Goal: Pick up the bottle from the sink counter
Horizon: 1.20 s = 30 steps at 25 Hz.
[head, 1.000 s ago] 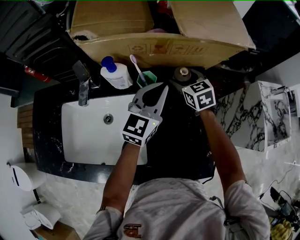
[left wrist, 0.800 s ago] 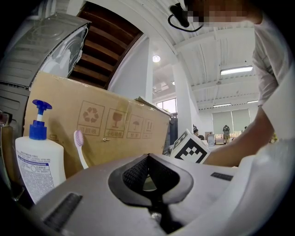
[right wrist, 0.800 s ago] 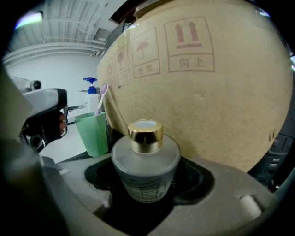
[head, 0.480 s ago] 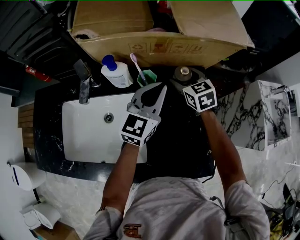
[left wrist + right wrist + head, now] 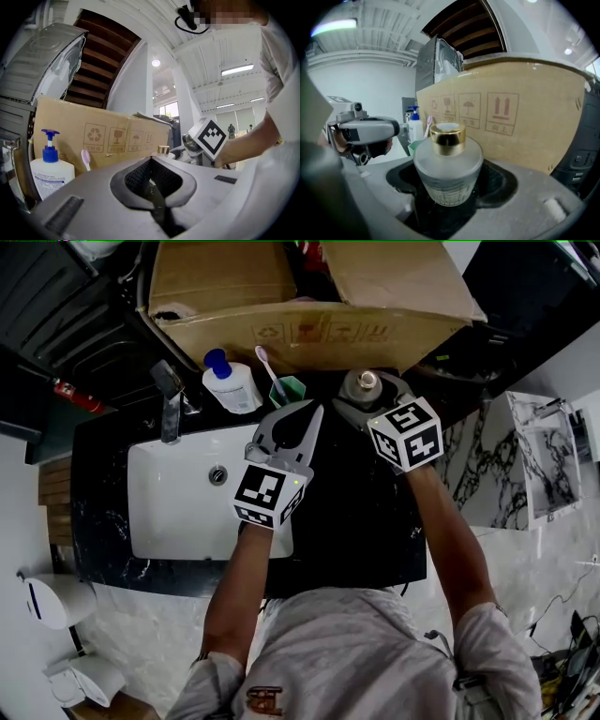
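Right tongs (image 5: 449, 180): I see them clamped on frosted bottle (image 5: 448, 161).
Left tongs (image 5: 151, 160): closed, empty.
Hidden: bottle base, behind tongs.

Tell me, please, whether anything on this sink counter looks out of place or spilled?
A large cardboard box stands at the back of the sink counter, crowding the pump bottle and toothbrush cup: odd for a washbasin. Nothing looks spilled; the frosted bottle stands upright in the right claw.
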### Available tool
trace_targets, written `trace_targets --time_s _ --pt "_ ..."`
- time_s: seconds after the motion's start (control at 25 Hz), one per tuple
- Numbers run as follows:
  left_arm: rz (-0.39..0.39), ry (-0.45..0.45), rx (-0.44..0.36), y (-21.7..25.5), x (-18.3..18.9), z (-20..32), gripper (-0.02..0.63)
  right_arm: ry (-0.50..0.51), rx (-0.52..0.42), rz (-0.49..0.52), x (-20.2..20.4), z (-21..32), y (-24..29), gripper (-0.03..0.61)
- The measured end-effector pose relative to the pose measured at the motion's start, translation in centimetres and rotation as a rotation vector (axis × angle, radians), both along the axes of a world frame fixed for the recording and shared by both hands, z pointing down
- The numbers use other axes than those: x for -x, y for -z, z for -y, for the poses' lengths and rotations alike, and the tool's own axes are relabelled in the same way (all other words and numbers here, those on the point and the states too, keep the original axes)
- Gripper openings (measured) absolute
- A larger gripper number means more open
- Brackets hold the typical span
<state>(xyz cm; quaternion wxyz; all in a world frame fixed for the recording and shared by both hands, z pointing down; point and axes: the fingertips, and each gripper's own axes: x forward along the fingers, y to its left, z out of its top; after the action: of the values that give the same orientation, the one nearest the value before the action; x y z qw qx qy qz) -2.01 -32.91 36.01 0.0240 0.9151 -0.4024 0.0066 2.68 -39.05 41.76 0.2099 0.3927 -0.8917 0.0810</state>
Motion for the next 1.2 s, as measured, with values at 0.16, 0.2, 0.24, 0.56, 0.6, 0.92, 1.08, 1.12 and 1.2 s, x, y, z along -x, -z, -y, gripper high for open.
trace_targets --time_s 0.16,0.2,0.24,0.56,0.6,0.92,1.08,1.12,1.2 --pt "0.004 -0.006 -0.018 1.0 -0.1 -1.1 0.000 0.020 -0.029 0.021 0.2 -2.1 2.4 0.333" --pt "0.005 -0.008 -0.022 1.2 -0.1 -1.4 0.000 0.025 -0.037 0.025 0.3 -2.7 2.9 0.333" --pt "0.005 -0.009 -0.026 1.4 -0.1 -1.8 0.000 0.030 -0.043 0.028 0.3 -3.3 3.4 0.333" --pt "0.000 -0.022 -0.048 2.5 -0.2 -3.9 0.000 0.041 -0.072 0.035 0.4 -6.9 5.1 0.333" --pt "-0.001 -0.024 -0.050 2.6 -0.3 -4.2 0.000 0.040 -0.074 0.036 0.3 -7.3 5.3 0.333" --pt "-0.011 -0.027 -0.059 3.0 -0.3 -5.5 0.000 0.036 -0.094 0.051 0.0 -9.5 6.3 0.333" --pt "-0.012 -0.031 -0.065 3.3 -0.4 -6.0 0.000 0.035 -0.101 0.061 -0.1 -10.5 6.8 0.333" --pt "-0.013 -0.031 -0.067 3.4 -0.4 -6.1 0.000 0.035 -0.104 0.064 -0.1 -10.7 6.9 0.333" --pt "-0.014 -0.032 -0.069 3.5 -0.4 -6.2 0.000 0.036 -0.110 0.068 -0.1 -11.1 7.3 0.333"
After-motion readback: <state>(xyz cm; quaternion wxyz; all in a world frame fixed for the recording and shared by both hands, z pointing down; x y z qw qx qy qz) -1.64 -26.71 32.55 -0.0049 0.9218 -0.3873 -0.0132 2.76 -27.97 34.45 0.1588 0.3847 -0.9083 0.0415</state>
